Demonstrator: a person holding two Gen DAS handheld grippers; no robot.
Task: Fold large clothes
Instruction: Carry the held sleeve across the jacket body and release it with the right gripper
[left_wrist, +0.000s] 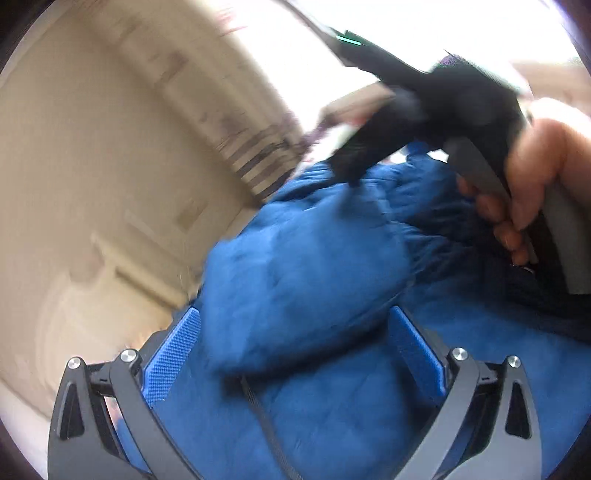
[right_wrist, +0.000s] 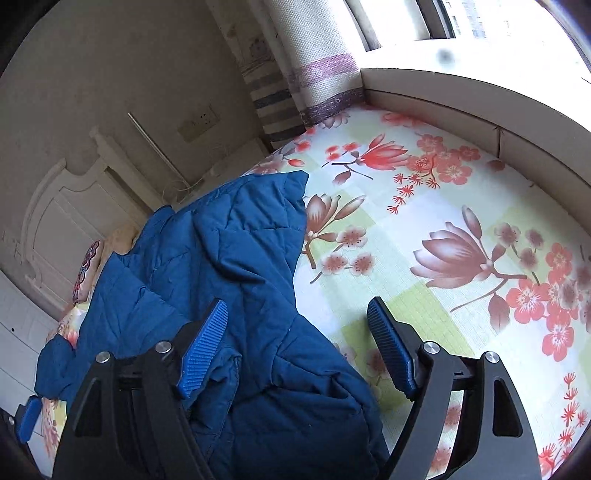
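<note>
A blue quilted jacket (right_wrist: 236, 258) lies crumpled on a floral bed sheet (right_wrist: 443, 229). My right gripper (right_wrist: 299, 332) is open and empty just above the jacket's right edge, its jaws wide apart. In the left wrist view my left gripper (left_wrist: 295, 339) is open, with a puffy fold of the jacket (left_wrist: 303, 273) lying between its blue pads; the view is blurred. The right gripper's black body (left_wrist: 436, 103) and the hand holding it (left_wrist: 528, 177) show at the upper right of that view. One blue tip of the left gripper (right_wrist: 27, 417) shows at the far left of the right wrist view.
A striped curtain (right_wrist: 317, 74) hangs at the bed's far corner by a bright window. A low beige ledge (right_wrist: 480, 114) runs along the bed's far side. A white carved headboard (right_wrist: 66, 206) and a pillow (right_wrist: 88, 266) are at the left.
</note>
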